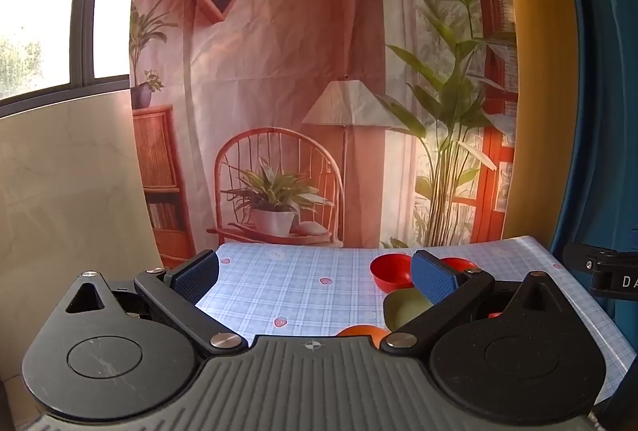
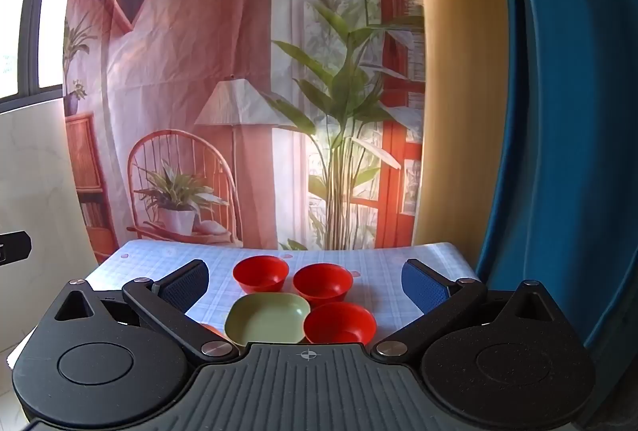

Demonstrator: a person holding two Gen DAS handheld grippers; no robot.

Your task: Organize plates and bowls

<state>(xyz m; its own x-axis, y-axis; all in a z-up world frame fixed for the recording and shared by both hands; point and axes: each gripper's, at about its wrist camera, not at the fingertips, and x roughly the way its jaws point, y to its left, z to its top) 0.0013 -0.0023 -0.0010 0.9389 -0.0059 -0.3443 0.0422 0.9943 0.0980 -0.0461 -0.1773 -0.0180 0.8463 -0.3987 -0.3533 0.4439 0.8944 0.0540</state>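
Note:
In the right wrist view three red bowls stand on the checked tablecloth [image 2: 379,271]: one at the back left [image 2: 260,273], one at the back right [image 2: 323,281], one nearer [image 2: 339,323]. A pale green squarish dish [image 2: 267,318] lies beside them, and an orange piece [image 2: 211,329] shows at its left. My right gripper [image 2: 305,285] is open and empty above them. My left gripper [image 1: 315,277] is open and empty over the table; its view shows a red bowl [image 1: 390,271], the green dish [image 1: 404,305] and an orange dish [image 1: 363,331].
A printed room backdrop [image 2: 239,92] hangs behind the table. A blue curtain [image 2: 558,152] and a yellow strip stand at the right. A pale wall panel [image 1: 67,191] and window are at the left. The other gripper's body [image 1: 602,271] shows at the right edge.

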